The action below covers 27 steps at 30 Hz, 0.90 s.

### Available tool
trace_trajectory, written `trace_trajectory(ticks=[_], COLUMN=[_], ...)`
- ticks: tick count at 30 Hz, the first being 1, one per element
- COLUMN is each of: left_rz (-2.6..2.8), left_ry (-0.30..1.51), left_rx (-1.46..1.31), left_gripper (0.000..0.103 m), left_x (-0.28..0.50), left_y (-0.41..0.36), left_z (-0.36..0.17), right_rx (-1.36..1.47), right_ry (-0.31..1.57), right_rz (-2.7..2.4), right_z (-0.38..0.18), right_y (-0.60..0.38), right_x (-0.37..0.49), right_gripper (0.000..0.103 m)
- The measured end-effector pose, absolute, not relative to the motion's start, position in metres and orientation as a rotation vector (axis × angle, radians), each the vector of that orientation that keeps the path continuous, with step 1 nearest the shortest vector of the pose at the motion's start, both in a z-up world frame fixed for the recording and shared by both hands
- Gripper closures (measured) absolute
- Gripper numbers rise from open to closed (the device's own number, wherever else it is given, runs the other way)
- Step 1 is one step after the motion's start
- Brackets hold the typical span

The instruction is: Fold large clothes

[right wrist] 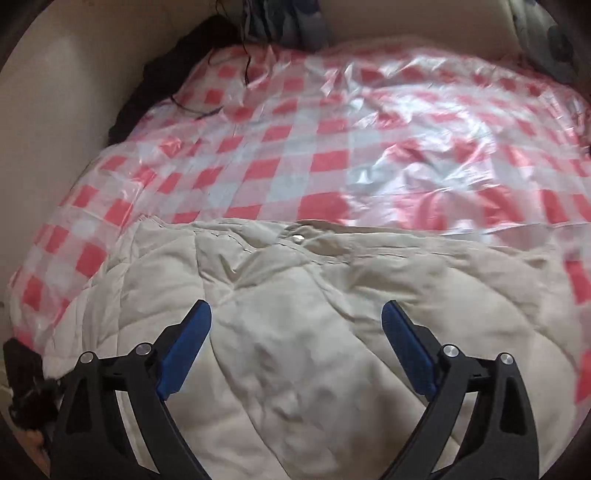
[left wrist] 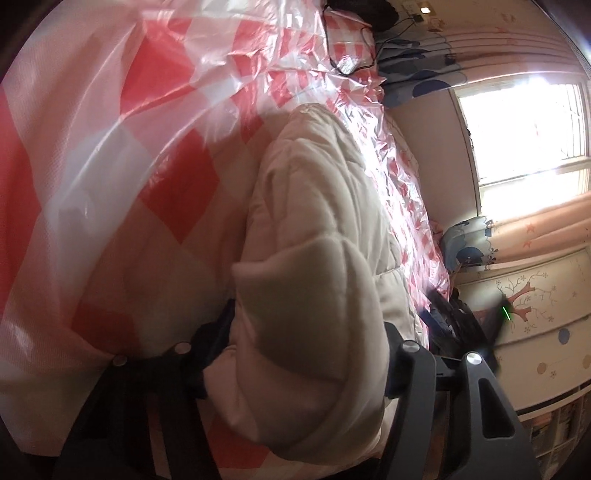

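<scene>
Cream padded coat (right wrist: 295, 350) lies between right fingers (right wrist: 192, 339), seemingly untouched.

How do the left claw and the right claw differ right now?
The left claw has a thick fold of the cream padded coat bunched between its fingers; the right claw stands wide open with nothing in it. The left sits against the coat's edge; the right is above its middle. Both are over the red-checked plastic sheet.

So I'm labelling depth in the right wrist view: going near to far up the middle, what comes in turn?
Blue-padded black fingers → puffy quilted beige coat → glossy red-and-white checked plastic sheet → dark clothes heaped at the far edge.
</scene>
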<state>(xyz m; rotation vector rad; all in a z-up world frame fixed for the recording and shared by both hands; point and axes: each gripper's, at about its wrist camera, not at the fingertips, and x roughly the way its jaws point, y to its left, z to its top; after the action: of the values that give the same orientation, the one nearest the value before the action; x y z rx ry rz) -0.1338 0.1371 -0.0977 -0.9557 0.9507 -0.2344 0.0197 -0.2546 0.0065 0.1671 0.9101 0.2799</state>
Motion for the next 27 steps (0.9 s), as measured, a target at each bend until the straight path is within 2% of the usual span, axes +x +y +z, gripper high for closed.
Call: trace_trajectory(ticks=[2, 5, 8, 11, 12, 14, 15, 18, 22, 24, 25, 27], left_rz=[-0.232, -0.234, -0.220, -0.224, -0.225, -0.226, -0.230, -0.218, -0.235, -0.235, -0.235, -0.233], left_ry=[0.934, 0.914, 0.885, 0.863, 0.859, 0.845, 0.836, 0.820, 0.818, 0.815, 0.817, 0.823], left_rx=[-0.927, -0.881, -0.821, -0.820, -0.820, -0.812, -0.804, -0.768, -0.763, -0.741, -0.738, -0.731], left_gripper=[0.045, 0.046, 0.049, 0.049, 0.049, 0.050, 0.050, 0.051, 0.053, 0.053, 0.053, 0.053], left_x=[-0.134, -0.139, -0.145, -0.152, -0.152, -0.152, -0.153, -0.156, -0.164, -0.167, -0.168, -0.171], left_y=[0.134, 0.127, 0.120, 0.120, 0.119, 0.118, 0.115, 0.113, 0.116, 0.112, 0.111, 0.108], left_z=[-0.094, -0.088, -0.082, -0.083, -0.083, -0.083, -0.081, -0.079, -0.077, -0.073, -0.072, -0.071], right_rx=[0.138, 0.079, 0.173, 0.128, 0.074, -0.065, -0.119, -0.033, 0.037, 0.117, 0.177, 0.173], right_ry=[0.892, 1.036, 0.981, 0.843, 0.850, 0.986, 0.976, 0.979, 0.848, 0.929, 1.052, 1.055], right_rz=[0.185, 0.200, 0.188, 0.269, 0.303, 0.325, 0.317, 0.333, 0.213, 0.110, 0.147, 0.165], right_z=[0.005, -0.055, -0.028, 0.006, 0.001, -0.036, -0.051, -0.038, -0.001, -0.024, -0.050, -0.048], right_y=[-0.290, -0.324, -0.330, -0.296, -0.276, -0.241, -0.233, -0.248, -0.306, -0.351, -0.370, -0.379], right_x=[-0.017, -0.029, -0.045, -0.077, -0.085, -0.081, -0.082, -0.086, -0.125, -0.124, -0.115, -0.112], right_gripper=[0.010, 0.010, 0.010, 0.010, 0.010, 0.007, 0.006, 0.006, 0.007, 0.006, 0.006, 0.007])
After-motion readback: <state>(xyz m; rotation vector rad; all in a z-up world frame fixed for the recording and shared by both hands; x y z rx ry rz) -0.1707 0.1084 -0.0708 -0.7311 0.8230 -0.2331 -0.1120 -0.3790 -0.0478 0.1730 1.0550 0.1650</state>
